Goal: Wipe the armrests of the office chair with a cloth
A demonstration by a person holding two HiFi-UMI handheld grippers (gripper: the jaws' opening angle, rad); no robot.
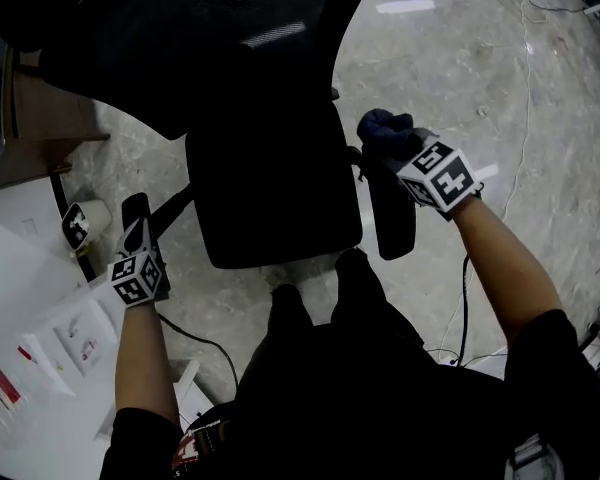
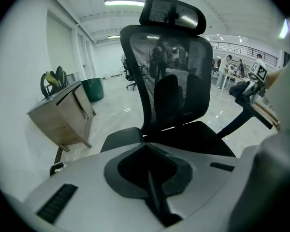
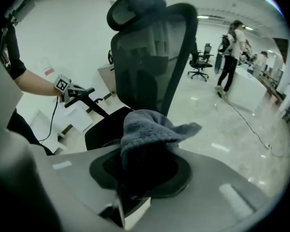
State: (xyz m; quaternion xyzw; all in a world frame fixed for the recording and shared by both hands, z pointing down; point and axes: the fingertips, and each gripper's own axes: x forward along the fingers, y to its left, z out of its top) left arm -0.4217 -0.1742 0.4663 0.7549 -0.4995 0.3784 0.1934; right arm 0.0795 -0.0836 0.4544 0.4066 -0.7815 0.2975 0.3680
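Observation:
The black office chair [image 1: 270, 188] stands in front of me, its mesh back [image 2: 169, 76] facing me. My right gripper [image 1: 380, 140] is shut on a dark blue-grey cloth [image 1: 385, 126] and holds it at the far end of the right armrest [image 1: 392, 223]. In the right gripper view the cloth [image 3: 150, 129] bunches up over the gripper [image 3: 140, 168] and hides the jaws. My left gripper [image 1: 135, 230] lies along the left armrest [image 1: 135, 206], and its jaws [image 2: 150, 178] meet in a thin seam with nothing showing between them.
A wooden cabinet [image 2: 63, 112] stands to the chair's left, with a green bin [image 2: 93, 88] behind it. A white desk [image 1: 40, 298] with papers is at my left. Cables [image 1: 525, 88] trail over the marble floor at the right. People [image 3: 229, 57] stand far off.

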